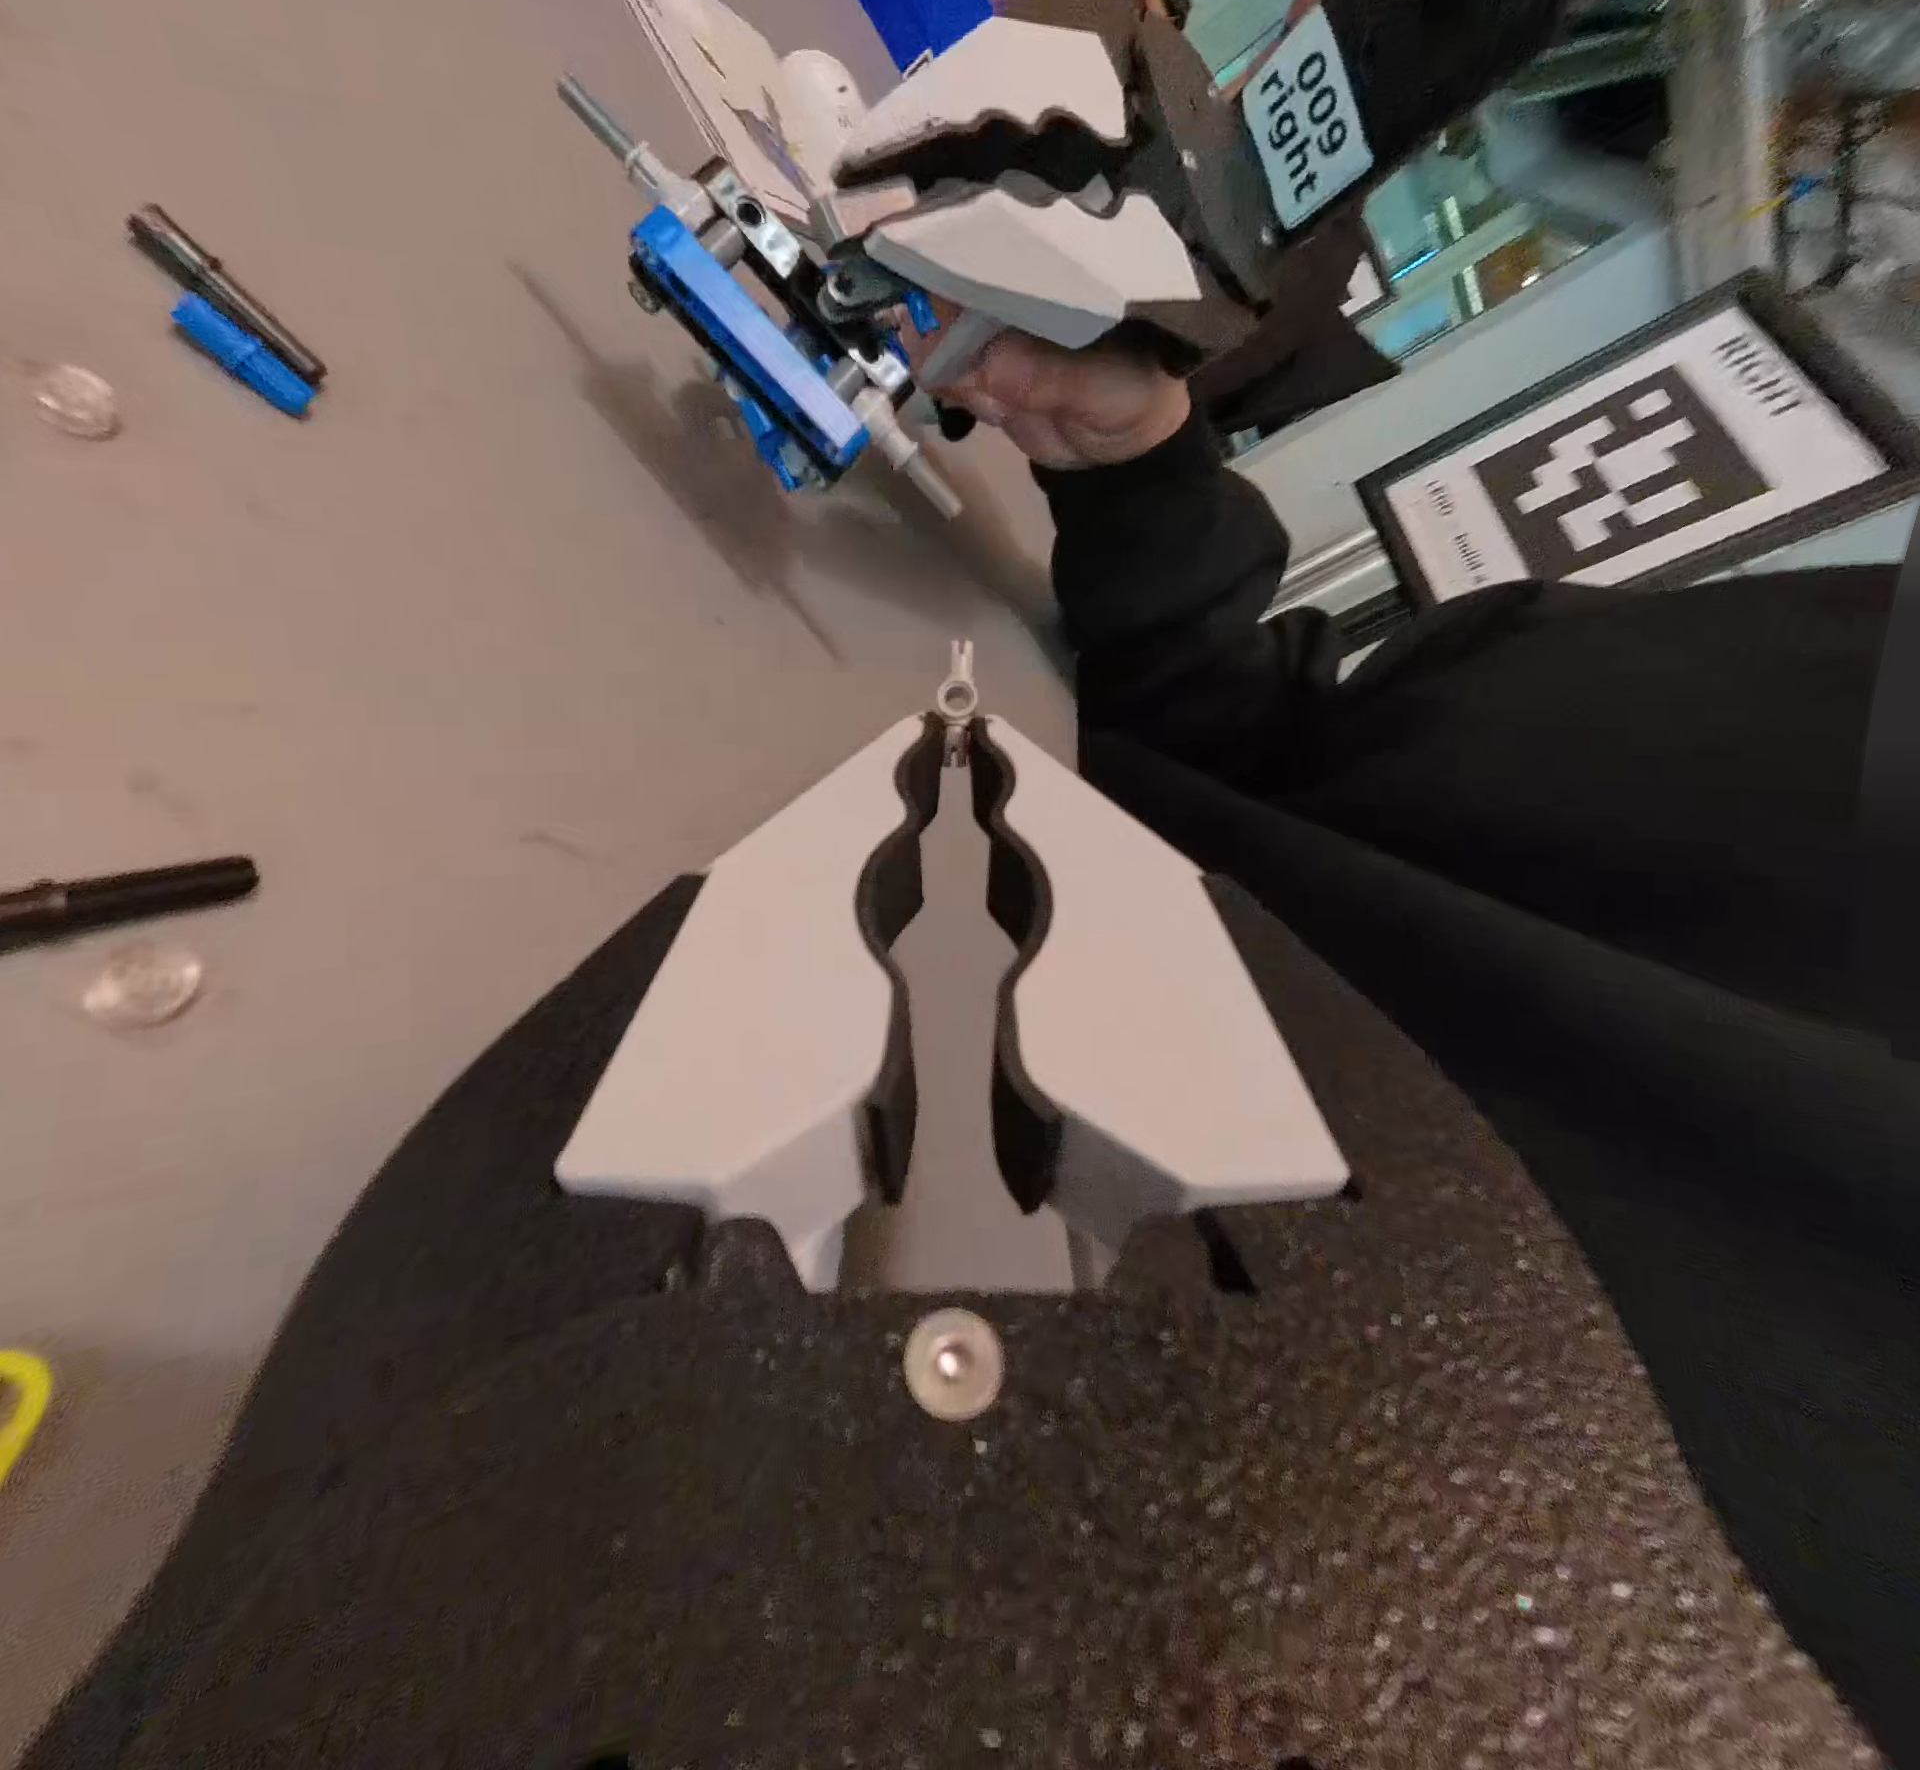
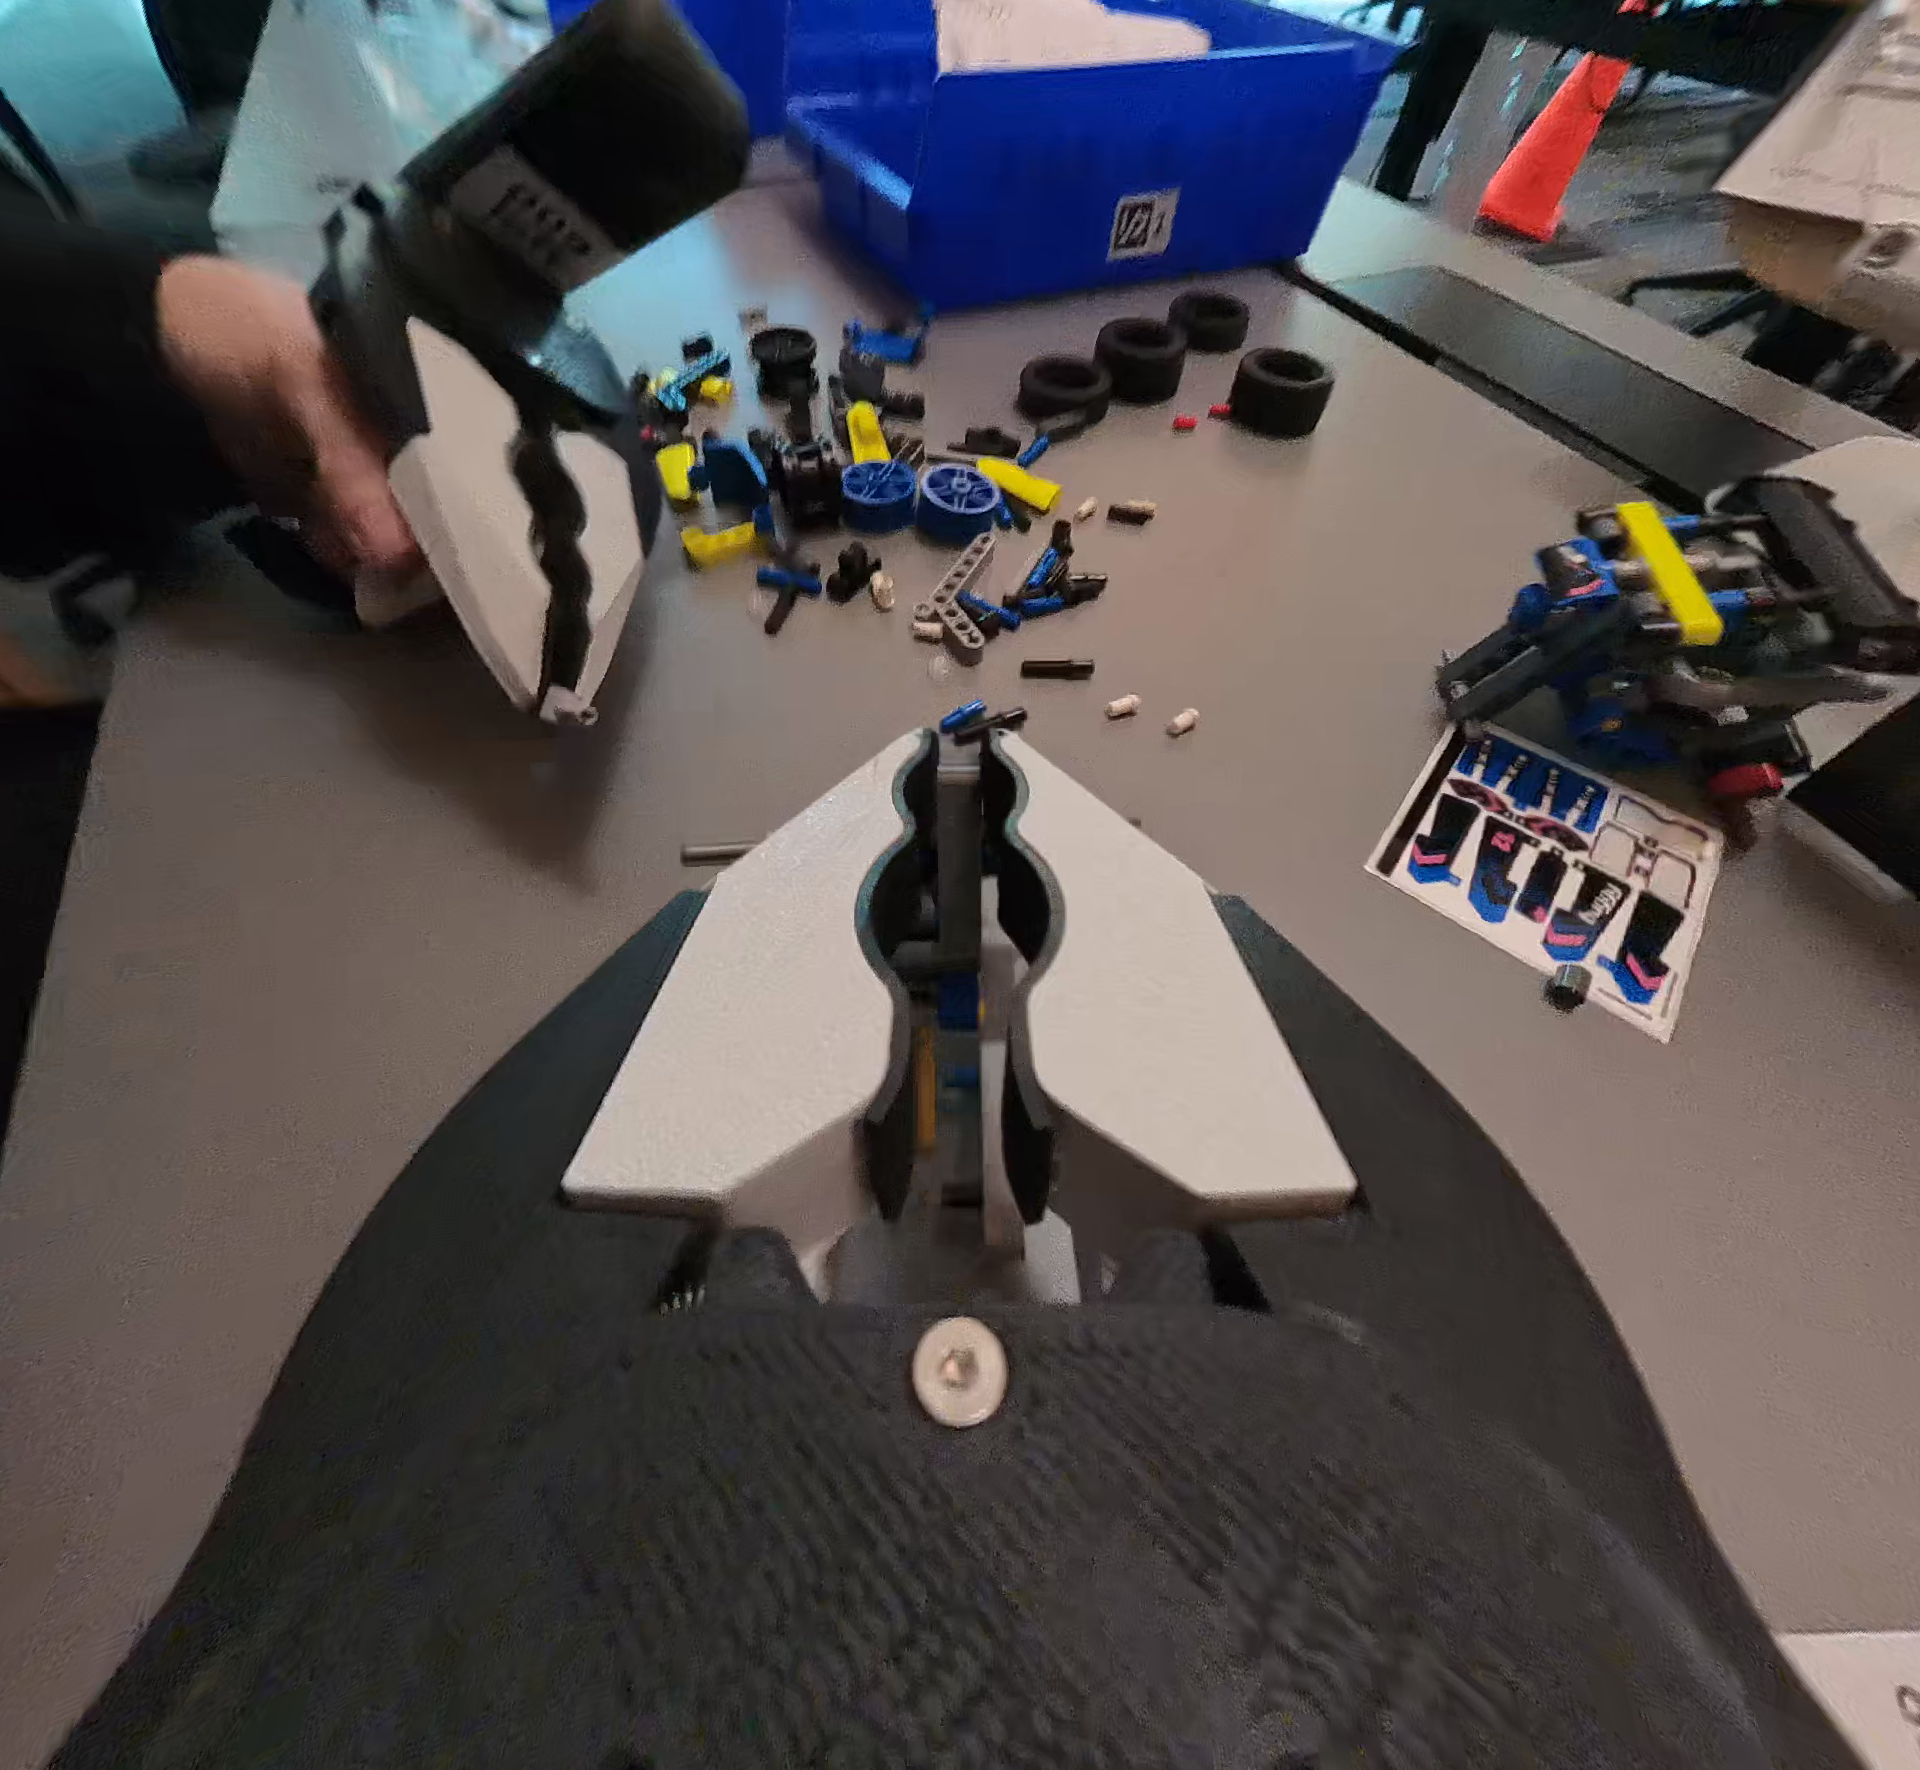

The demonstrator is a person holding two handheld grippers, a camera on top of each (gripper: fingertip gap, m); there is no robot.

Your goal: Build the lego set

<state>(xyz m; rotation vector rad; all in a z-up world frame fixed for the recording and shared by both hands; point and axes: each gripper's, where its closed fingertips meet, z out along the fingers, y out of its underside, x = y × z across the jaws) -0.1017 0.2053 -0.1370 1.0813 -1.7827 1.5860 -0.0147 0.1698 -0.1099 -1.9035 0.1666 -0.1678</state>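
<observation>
Small grey peg (image 1: pixel 956 697): pinched at the tips of the left gripper (image 1: pixel 957 733), above the table (image 1: pixel 364 629).
Blue and grey model (image 1: pixel 748 338): clamped in the right gripper (image 1: pixel 883 255), held off the table.
Loose parts (image 2: pixel 883 494): scattered far centre, tyres (image 2: pixel 1174 364) beyond.
Sticker sheet (image 2: pixel 1548 879): right.

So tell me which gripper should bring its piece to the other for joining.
Left, probably. The left gripper pinches only a small grey connector, easy to steer, while the right gripper clamps the bulkier blue sub-assembly.
</observation>
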